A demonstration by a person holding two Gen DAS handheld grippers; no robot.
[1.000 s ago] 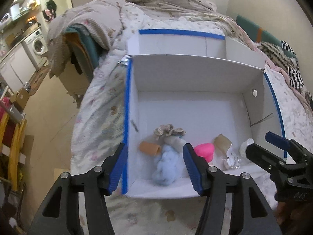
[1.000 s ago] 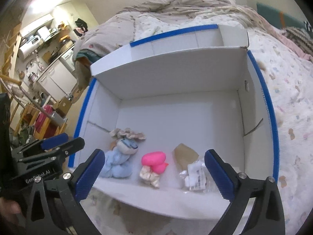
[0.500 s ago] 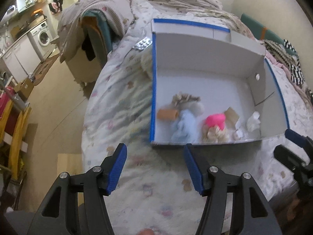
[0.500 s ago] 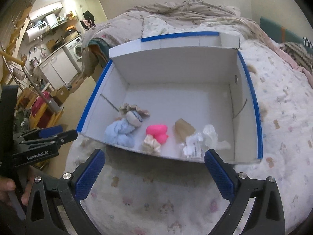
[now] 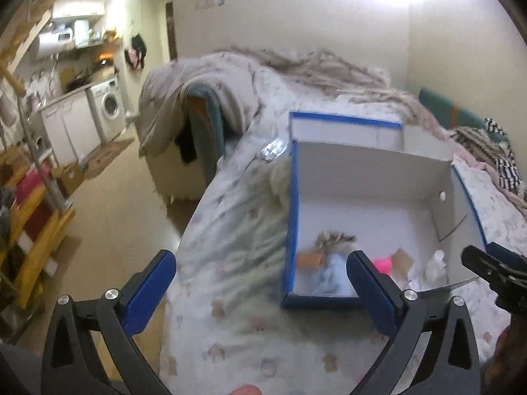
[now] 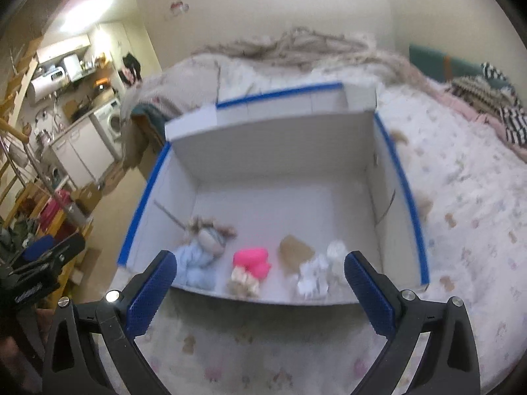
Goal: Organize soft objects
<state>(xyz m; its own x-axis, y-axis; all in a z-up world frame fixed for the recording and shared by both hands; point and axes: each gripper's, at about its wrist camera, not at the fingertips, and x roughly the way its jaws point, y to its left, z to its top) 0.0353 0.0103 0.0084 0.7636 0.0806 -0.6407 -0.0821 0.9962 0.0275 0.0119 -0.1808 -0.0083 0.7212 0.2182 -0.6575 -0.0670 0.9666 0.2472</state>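
While both black hand-held grippers with blue pads hang tilted downward over the pale printed bedspread (image 6: 461, 217), the left gripper (image 5: 260, 279) has just spread its jaws wide with nothing between them, just short of the near left corner of the white cardboard box with blue-taped rims (image 6: 408, 197). The right gripper (image 6: 260, 279) also stands wide and empty before the box's near wall. Inside, along that wall, lie a light blue cloth bundle (image 6: 194, 263), a bright pink soft piece (image 6: 252, 260) and crumpled white pieces (image 6: 316, 276).
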